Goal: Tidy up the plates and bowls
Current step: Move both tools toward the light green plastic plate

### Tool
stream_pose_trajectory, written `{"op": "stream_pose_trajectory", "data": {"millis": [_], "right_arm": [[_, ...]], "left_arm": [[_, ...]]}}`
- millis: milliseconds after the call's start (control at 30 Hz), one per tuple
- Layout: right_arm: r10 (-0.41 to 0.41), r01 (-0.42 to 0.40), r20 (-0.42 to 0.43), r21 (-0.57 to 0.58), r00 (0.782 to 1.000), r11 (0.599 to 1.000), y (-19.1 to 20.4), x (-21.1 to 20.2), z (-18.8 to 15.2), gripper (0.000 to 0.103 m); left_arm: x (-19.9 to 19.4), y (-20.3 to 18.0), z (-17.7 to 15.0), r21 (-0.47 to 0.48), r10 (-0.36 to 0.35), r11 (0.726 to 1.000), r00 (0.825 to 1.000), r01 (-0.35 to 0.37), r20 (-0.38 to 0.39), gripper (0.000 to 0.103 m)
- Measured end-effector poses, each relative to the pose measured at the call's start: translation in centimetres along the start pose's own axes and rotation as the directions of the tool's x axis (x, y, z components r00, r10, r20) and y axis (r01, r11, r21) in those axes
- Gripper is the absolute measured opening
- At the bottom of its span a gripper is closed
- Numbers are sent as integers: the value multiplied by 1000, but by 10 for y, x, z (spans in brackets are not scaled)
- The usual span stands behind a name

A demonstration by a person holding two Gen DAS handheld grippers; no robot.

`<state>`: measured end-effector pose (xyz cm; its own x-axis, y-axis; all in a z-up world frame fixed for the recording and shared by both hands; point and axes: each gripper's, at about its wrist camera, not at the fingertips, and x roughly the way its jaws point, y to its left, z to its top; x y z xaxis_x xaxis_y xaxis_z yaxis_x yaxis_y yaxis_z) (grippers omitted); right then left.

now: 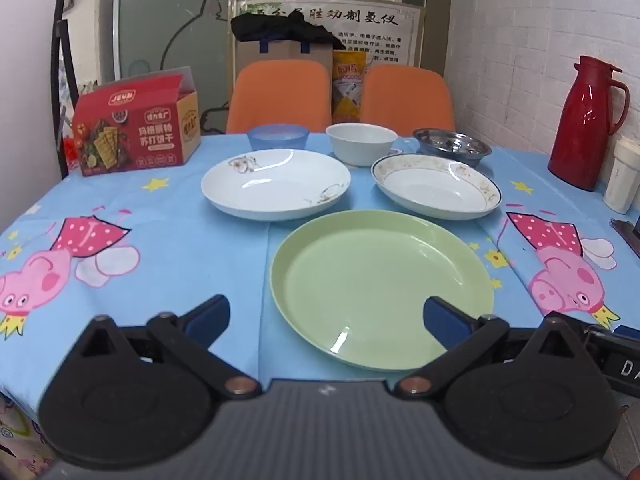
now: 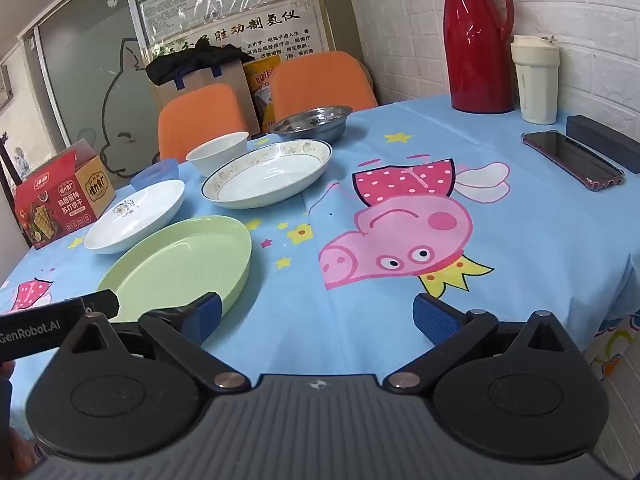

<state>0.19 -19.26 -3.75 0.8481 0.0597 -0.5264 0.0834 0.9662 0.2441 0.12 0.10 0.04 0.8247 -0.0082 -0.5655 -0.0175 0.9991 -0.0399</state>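
A green plate (image 1: 380,280) lies nearest me on the blue tablecloth; it also shows in the right wrist view (image 2: 180,264). Behind it lie a white plate (image 1: 276,184) and a gold-rimmed plate (image 1: 436,186). At the far edge stand a blue bowl (image 1: 278,137), a white bowl (image 1: 360,142) and a steel bowl (image 1: 452,146). My left gripper (image 1: 326,320) is open and empty over the green plate's near rim. My right gripper (image 2: 316,316) is open and empty over bare cloth, right of the green plate.
A red cracker box (image 1: 136,128) stands at the far left. A red thermos (image 2: 478,36), a cream cup (image 2: 536,80), a phone (image 2: 572,160) and a dark case (image 2: 604,140) line the right side by the wall. Two orange chairs (image 1: 280,96) stand behind the table.
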Motion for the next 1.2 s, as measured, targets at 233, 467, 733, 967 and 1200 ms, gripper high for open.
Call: {"op": "stream_pose_trajectory", "data": {"millis": [233, 467, 733, 967, 1200], "right_arm": [[3, -3, -4, -4, 1000, 1000, 2, 1, -1, 103], [0, -1, -7, -18, 1000, 1000, 5, 3, 0, 103], [-1, 0, -10, -29, 1000, 1000, 9, 3, -1, 103], [1, -1, -15, -37, 1000, 999, 10, 5, -2, 103], [-1, 0, -17, -37, 1000, 999, 9, 5, -3, 103]], "left_arm": [[9, 5, 3, 6, 4, 1000, 1000, -4, 4, 103], [2, 2, 0, -3, 3, 1000, 1000, -3, 10, 103], [1, 4, -1, -8, 4, 1000, 1000, -4, 12, 103], [1, 5, 0, -12, 3, 1000, 1000, -3, 7, 103], [-1, 4, 0, -3, -5, 1000, 1000, 5, 14, 103]]}}
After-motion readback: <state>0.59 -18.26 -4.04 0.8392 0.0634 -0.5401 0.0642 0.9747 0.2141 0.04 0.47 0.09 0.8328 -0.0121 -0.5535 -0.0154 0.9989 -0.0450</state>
